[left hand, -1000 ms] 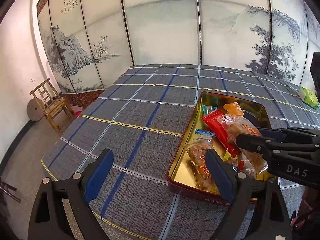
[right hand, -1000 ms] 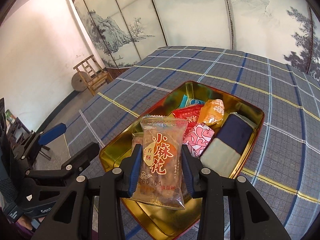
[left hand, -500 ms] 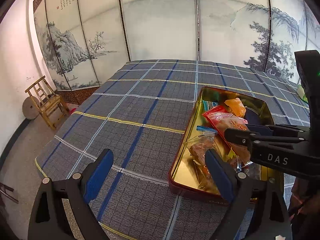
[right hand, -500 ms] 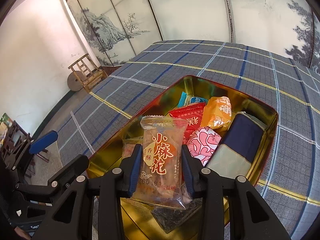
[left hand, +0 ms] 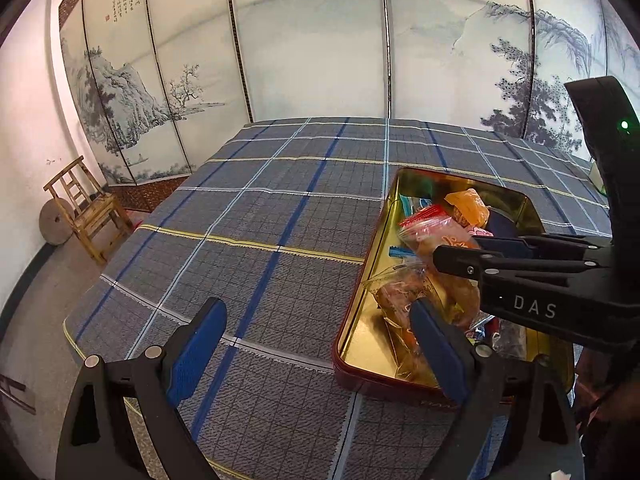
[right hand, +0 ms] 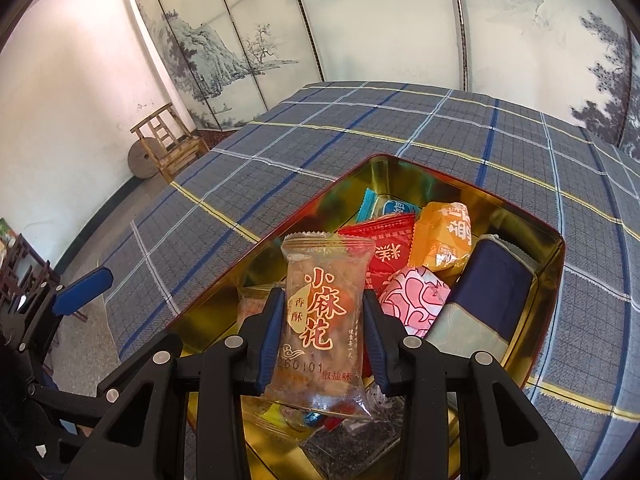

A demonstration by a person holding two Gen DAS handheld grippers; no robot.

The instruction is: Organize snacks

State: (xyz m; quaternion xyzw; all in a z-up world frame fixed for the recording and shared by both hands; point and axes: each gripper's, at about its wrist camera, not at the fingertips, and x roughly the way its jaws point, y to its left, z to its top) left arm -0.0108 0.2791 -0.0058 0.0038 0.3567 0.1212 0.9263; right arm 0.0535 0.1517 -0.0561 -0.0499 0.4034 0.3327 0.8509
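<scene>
A gold tin (right hand: 328, 200) with a red outer wall lies on the plaid cloth and holds several wrapped snacks. My right gripper (right hand: 320, 328) is shut on a clear snack packet (right hand: 322, 316) with orange characters, held upright just above the tin's near part. Under it lies a similar clear packet (left hand: 400, 296). Further in sit a red packet (right hand: 384, 248), an orange packet (right hand: 444, 236), a pink-patterned one (right hand: 416, 300), a blue-white one (right hand: 384, 206) and a navy pouch (right hand: 492, 288). My left gripper (left hand: 316, 356) hangs open at the tin's (left hand: 404, 184) near left corner, its right pad over the rim.
The table (left hand: 260, 216) under the blue-grey plaid cloth stretches left and far of the tin. Painted folding screens (left hand: 312, 48) stand behind it. A wooden chair (left hand: 88, 208) and a stone disc (left hand: 54, 224) stand on the floor at the left.
The right gripper has come down with the clear packet closer over the tin's snacks. The left gripper has hardly shifted and stays open.
</scene>
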